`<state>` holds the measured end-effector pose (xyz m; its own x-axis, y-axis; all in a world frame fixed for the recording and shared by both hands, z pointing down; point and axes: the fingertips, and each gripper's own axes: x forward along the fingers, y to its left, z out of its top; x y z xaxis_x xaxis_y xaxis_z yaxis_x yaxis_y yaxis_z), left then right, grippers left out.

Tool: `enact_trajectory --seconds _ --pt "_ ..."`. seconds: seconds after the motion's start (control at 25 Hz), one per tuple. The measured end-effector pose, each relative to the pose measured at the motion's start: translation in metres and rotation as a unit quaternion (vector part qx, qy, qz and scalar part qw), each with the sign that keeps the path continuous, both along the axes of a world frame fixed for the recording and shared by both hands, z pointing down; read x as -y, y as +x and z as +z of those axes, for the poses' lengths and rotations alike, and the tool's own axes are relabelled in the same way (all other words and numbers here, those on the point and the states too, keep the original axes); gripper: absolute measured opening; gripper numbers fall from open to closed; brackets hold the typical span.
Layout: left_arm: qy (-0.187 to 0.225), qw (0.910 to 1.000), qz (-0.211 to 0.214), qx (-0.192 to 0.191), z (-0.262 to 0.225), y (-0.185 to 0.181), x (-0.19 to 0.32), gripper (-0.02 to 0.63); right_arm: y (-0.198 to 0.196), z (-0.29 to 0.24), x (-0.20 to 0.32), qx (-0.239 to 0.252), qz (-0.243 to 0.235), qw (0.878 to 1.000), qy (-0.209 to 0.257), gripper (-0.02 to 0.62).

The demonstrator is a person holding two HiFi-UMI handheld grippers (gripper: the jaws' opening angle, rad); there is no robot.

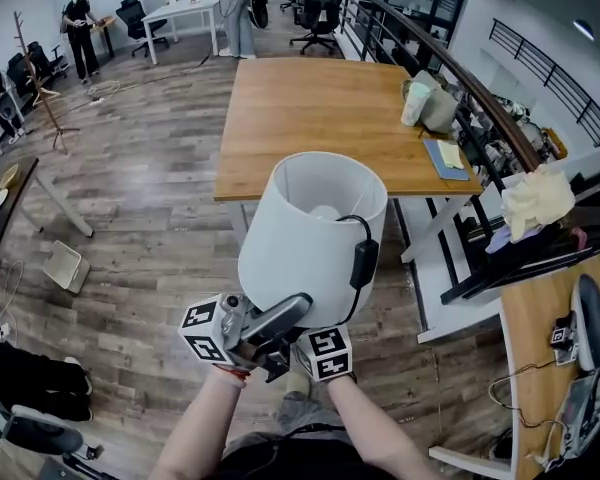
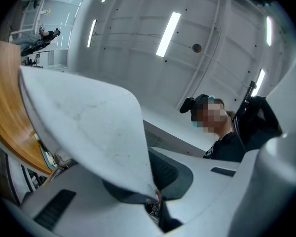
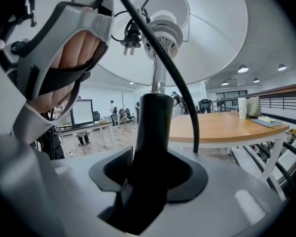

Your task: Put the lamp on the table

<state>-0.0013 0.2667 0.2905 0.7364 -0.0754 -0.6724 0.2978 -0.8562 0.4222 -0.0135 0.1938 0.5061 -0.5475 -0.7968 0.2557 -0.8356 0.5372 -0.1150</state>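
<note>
A lamp with a white shade hangs in the air above the wood floor, just short of the wooden table. Its black cord with an inline switch hangs over the shade's rim. My left gripper is shut on the lamp shade's wall, which runs down between the jaws of the left gripper. My right gripper is shut on the lamp's black stem; the right gripper looks up into the shade, where the socket and the plug show.
At the table's far right end stand a white cup, a grey bag and a blue notebook. A railing runs along the right. A second desk is at the lower right, a dustpan on the floor at left.
</note>
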Motion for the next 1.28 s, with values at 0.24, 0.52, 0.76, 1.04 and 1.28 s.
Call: enact_trajectory --seconds 0.24,0.52,0.76,1.04,1.28 --pt "0.003 0.9999 -0.010 -0.003 0.000 0.010 0.044 -0.002 0.008 -0.005 0.046 0.004 -0.011 1.000 0.007 0.199" --pt "0.007 0.9997 -0.023 -0.004 -0.001 0.019 0.075 -0.002 0.017 -0.003 0.078 -0.001 -0.025 1.000 0.007 0.199" --pt "0.002 0.9995 -0.031 -0.005 0.003 0.017 0.090 -0.002 0.015 0.002 0.091 -0.003 -0.034 0.999 0.004 0.199" --pt "-0.001 0.9997 -0.023 -0.006 0.007 0.016 0.122 -0.002 0.016 0.005 0.120 -0.002 -0.025 1.000 0.000 0.199" --pt "-0.006 0.9999 0.004 -0.012 0.008 0.018 0.172 -0.002 0.020 0.003 0.173 -0.004 -0.008 1.000 -0.002 0.199"
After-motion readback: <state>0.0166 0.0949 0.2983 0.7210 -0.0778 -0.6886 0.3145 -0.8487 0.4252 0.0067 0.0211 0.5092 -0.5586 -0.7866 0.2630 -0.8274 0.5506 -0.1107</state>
